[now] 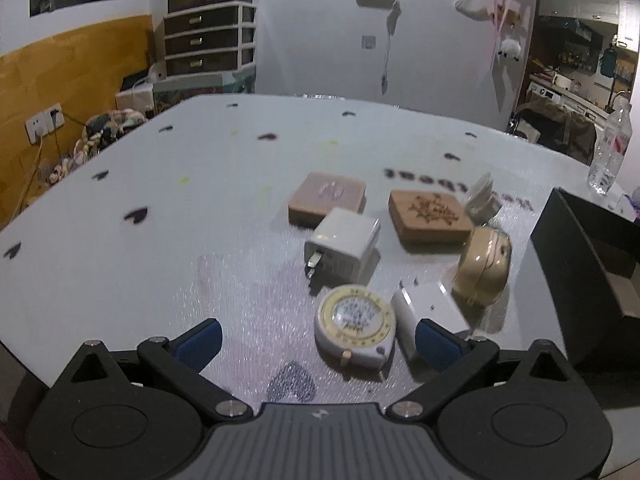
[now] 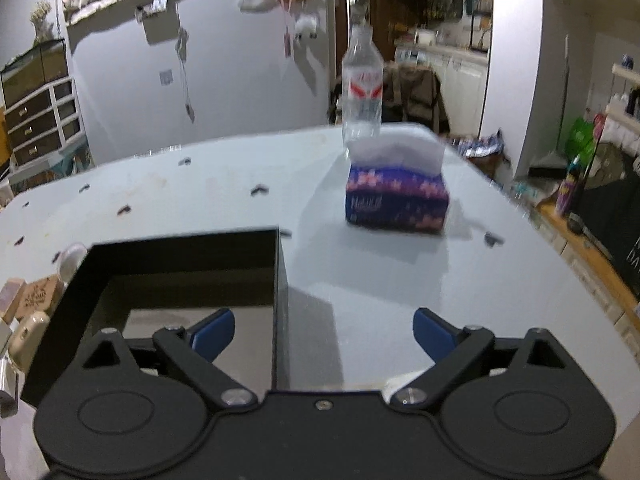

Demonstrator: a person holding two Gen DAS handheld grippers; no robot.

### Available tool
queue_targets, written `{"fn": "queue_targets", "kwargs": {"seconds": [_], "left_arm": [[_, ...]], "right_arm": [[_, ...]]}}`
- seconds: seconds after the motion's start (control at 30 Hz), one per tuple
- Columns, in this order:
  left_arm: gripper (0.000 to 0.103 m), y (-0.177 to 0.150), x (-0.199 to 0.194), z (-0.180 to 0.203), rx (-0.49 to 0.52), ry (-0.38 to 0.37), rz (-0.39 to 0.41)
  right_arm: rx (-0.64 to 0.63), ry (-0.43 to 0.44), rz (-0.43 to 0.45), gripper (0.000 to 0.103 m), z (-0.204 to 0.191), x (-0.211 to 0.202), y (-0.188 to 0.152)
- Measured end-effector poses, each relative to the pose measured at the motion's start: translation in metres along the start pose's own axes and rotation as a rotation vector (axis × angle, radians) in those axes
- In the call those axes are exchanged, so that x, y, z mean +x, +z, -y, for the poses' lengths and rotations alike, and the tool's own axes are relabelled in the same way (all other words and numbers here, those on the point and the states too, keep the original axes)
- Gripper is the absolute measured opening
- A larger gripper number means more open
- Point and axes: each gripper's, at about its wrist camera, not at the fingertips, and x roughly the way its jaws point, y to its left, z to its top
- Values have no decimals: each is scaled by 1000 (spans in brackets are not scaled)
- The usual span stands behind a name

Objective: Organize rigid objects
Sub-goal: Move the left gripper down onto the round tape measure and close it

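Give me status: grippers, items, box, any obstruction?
Left hand-held gripper open, empty, over tape measure. Right hand-held gripper open, empty, at black box. Box looks empty. Chargers crowd the tape measure.

Left tongs (image 1: 316,342) open over counter (image 1: 120,280); tape measure (image 1: 354,326) between the pads, white charger (image 1: 344,246), two wooden blocks beyond, black box (image 1: 580,264) right.

A pale grey wall (image 1: 320,32) stands behind the table, with small things hanging on it. At far left, a white drawer unit (image 1: 210,38) with dark drawers stands beside an orange-brown wall panel (image 1: 72,68) with a socket (image 1: 45,122). At right, a dim kitchen counter (image 2: 452,54) shows through an opening.
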Motion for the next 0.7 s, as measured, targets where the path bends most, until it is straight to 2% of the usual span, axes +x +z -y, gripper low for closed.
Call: {"fn": "queue_targets", "kwargs": {"seconds": [0.13, 0.17, 0.23, 0.3, 0.53, 0.63, 0.7], "left_arm": [[98, -5, 10, -5, -19, 0, -28], [96, -5, 13, -7, -21, -1, -34], [94, -6, 16, -10, -31, -19, -37], [87, -6, 16, -11, -30, -46, -28], [69, -6, 14, -2, 22, -91, -13], [66, -6, 15, -3, 20, -106, -14], [65, -5, 14, -3, 18, -103, -10]], "right_arm": [[21, -9, -83, 97, 1, 18, -3], [18, -3, -95, 94, 0, 21, -4], [9, 19, -104, 82, -3, 23, -6], [8, 49, -127, 63, -5, 27, -8], [-25, 69, -151, 31, -14, 29, -14], [-20, 75, -161, 29, -14, 31, -15], [5, 68, -175, 31, -11, 32, -16]]}}
